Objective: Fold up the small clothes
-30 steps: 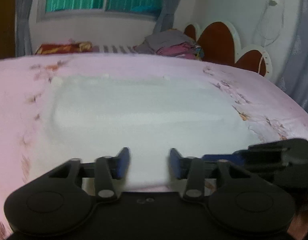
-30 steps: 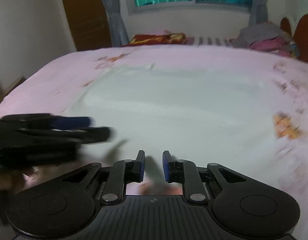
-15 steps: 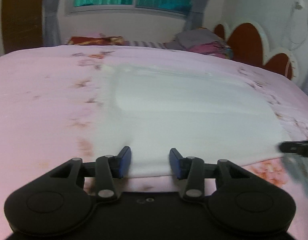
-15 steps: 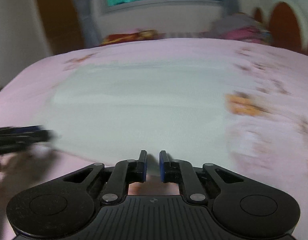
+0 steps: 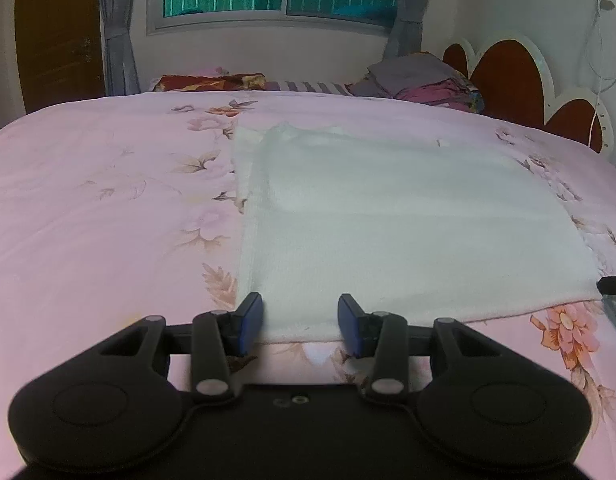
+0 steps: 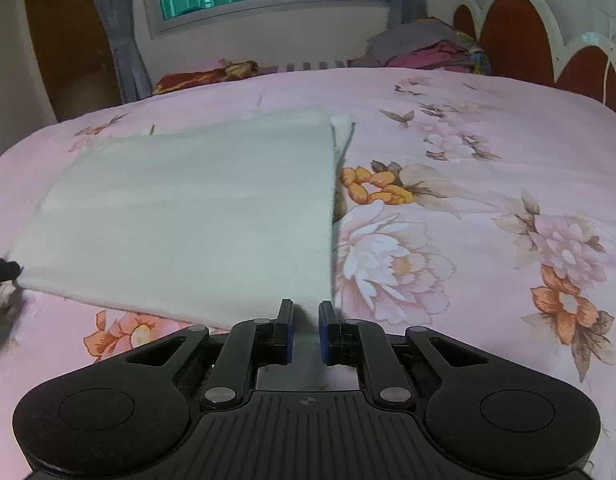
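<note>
A white cloth lies flat and folded on the pink flowered bedspread. My left gripper is open at the cloth's near left corner, and the hem lies between its blue pads without touching them. In the right wrist view the same cloth ends at its near right corner. There my right gripper stands with its jaws only a narrow gap apart, the corner running in between them. I see no pinch in the fabric. Each view shows the other gripper's tip, right and left, at its edge.
A pile of grey and pink clothes sits at the far side by the red scalloped headboard. A dark red patterned pillow lies under the window. A brown door stands at the far left.
The two grippers have drawn apart along the cloth's near edge, the left to its left corner and the right to its right corner. The right jaws have narrowed.
</note>
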A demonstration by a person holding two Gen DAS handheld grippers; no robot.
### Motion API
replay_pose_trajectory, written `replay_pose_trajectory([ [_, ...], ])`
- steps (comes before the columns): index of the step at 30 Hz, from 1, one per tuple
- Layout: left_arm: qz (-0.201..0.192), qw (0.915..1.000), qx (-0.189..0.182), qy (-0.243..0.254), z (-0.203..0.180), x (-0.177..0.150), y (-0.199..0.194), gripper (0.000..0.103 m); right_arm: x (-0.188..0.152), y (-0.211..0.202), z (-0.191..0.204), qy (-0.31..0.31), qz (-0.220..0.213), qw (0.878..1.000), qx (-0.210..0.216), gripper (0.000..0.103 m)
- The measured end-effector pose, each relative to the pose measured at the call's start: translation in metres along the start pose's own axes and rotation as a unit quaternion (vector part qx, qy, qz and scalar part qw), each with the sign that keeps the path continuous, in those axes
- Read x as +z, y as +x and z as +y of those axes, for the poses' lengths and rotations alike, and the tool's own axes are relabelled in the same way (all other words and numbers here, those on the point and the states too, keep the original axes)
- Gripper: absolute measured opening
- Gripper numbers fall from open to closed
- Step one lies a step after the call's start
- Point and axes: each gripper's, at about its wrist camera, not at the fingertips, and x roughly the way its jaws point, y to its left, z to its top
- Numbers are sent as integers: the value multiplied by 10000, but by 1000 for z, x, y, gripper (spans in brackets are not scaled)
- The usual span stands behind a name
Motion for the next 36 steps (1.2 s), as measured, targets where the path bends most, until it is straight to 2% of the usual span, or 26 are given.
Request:
replay_pose_trajectory([
  [20, 7, 9999, -13, -134, 6, -2, 3, 45, -8, 1, -6, -58, 56, 10000, 39, 10],
  [23, 81, 9999, -81, -125, 7, 0, 1, 53, -5, 2, -6, -43, 130, 9999, 24, 10],
  [24, 110, 9998, -52, -150, 7, 1, -2, 58, -3, 2, -6, -43, 167, 9998, 39, 11],
  [25, 152, 9997, 39, -184, 7, 1, -5, 69, -1, 1, -7, -13, 210, 9998, 68, 11],
  [26, 176, 9993, 226, -233, 6, -1, -10, 98, 0, -1, -9, 67, 216, 9997, 67, 11],
  [27, 38, 9989, 343, -313, 6, -5, -19, 99, 1, -7, -10, 129, 122, 9998, 26, 12],
  [28, -100, 9988, 228, -419, 7, -10, -29, 96, -1, -17, -11, 138, -97, 9999, -19, 29],
  [29, -57, 9985, 52, -547, 7, -13, -34, 88, -5, -26, -11, 126, -276, 9995, -38, 45],
  [30, 5, 9978, -50, -668, 7, -17, -38, 81, -9, -34, -13, 129, -415, 9991, 12, 56],
  [33, 0, 9947, -256, -999, 1, -30, -48, 72, -20, -51, -13, 185, -534, 9982, 204, 55],
  [34, 50, 9920, -337, -1215, 1, -33, -48, 70, -24, -56, -13, 209, -578, 9977, 282, 48],
  [36, 84, 9816, -636, -1797, 5, -40, -45, 58, -29, -61, -8, 237, -553, 9973, 431, 30],
])
